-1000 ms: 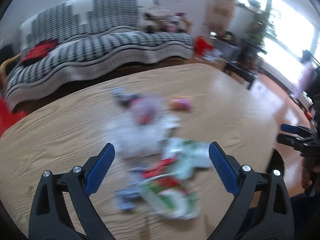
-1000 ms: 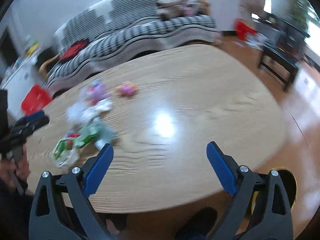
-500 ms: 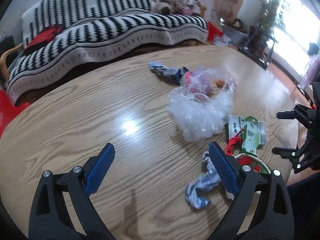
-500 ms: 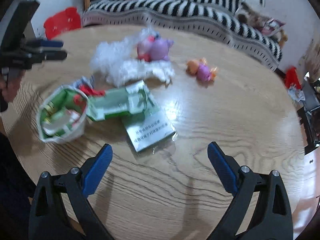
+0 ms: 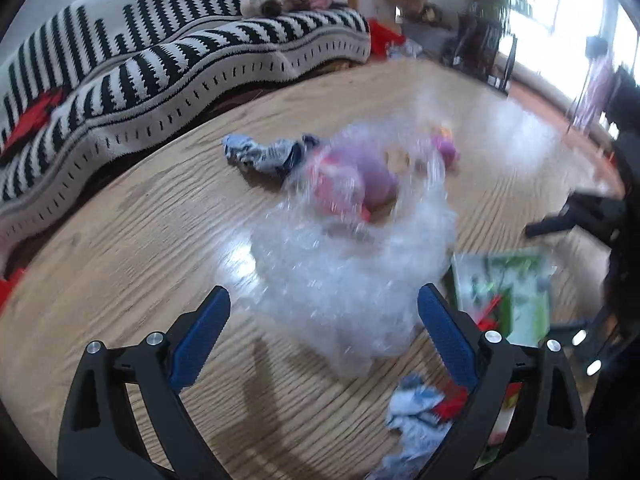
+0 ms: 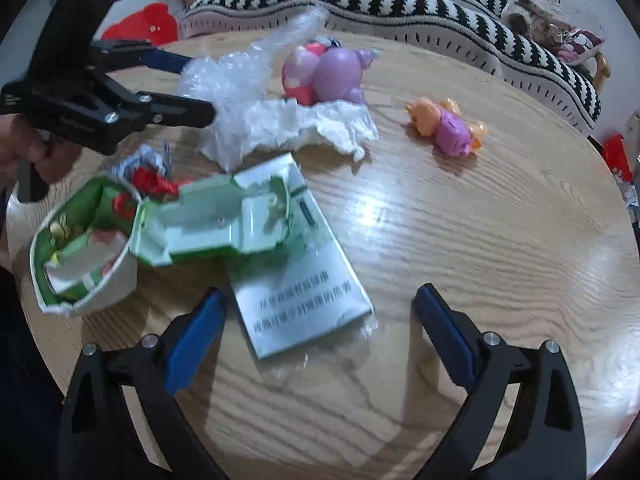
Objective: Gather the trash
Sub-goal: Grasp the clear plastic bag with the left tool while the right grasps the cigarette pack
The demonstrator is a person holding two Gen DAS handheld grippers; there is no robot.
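Only blurred Chinese print shows — flattened carton (image 6: 304,300) below right tool (image 6: 320,300).

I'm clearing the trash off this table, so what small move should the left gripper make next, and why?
Probably ease the left gripper forward and down onto the crumpled clear bubble wrap. Its jaws are open, and the wrap lies right ahead between them on the round wooden table, partly draped over the purple and pink plastic toy, so grip the near edge.
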